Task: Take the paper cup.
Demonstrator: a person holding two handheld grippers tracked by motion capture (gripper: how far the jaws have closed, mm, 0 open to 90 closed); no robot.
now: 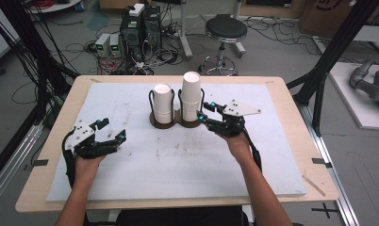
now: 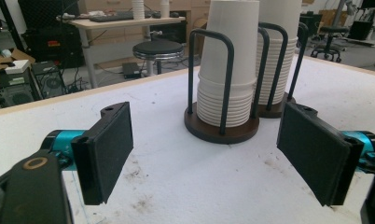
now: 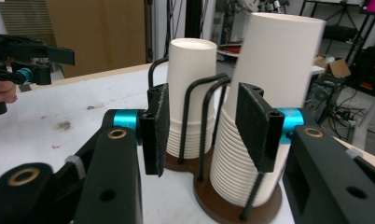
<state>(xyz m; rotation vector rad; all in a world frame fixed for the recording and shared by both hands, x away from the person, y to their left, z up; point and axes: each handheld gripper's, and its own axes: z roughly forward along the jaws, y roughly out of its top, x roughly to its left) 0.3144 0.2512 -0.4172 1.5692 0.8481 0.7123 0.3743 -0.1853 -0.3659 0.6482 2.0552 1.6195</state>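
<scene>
Closing your half-spread right gripper (image 1: 207,112), which pinches nothing yet, around the taller cup stack (image 1: 191,96) risks catching the holder's wire posts (image 3: 209,126) and tipping the whole holder (image 1: 178,123).

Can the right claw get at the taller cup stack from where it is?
Probably yes. The right claw sits right beside the taller stack, jaws part open, nothing between them. The holder's wire loops fence the lower cups, so the bare upper part looks the easier grab.
</scene>
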